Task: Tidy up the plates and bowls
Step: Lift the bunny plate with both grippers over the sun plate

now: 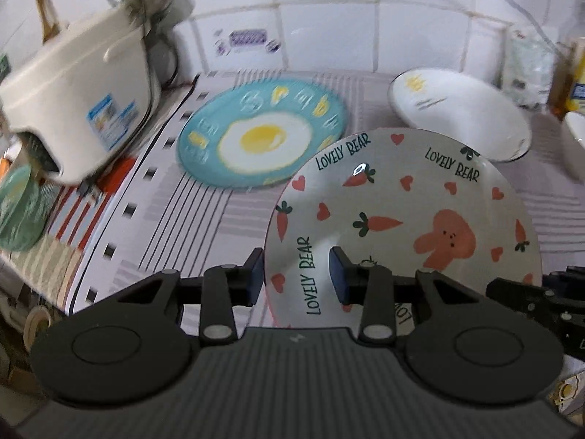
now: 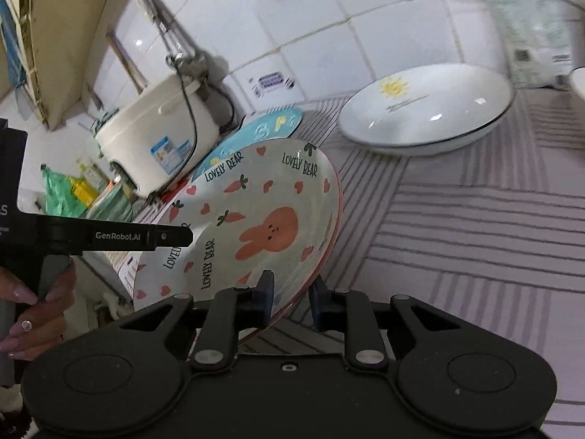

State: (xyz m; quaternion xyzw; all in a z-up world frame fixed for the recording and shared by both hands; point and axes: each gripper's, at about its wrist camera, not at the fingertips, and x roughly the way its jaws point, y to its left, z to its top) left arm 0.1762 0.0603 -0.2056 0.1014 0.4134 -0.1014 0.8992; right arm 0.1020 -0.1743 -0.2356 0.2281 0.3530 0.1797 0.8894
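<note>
At the left of the left wrist view we see the blue egg plate (image 1: 261, 133) flat on the striped bench (image 1: 190, 216). Lower centre, our left tool (image 1: 296, 278) pinches the bunny plate's (image 1: 402, 212) near rim. In the right wrist view, our right tool (image 2: 291, 301) clamps that same tilted plate's lower edge, with the white bowl (image 2: 426, 109) upper right.

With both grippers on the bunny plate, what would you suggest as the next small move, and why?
Probably carry the bunny plate over the blue egg plate and lower it on, to start a stack. The left gripper and the right gripper each clamp its near rim, and it is tilted above the striped cloth. The egg plate lies flat just beyond, the nearest similar dish.
</note>
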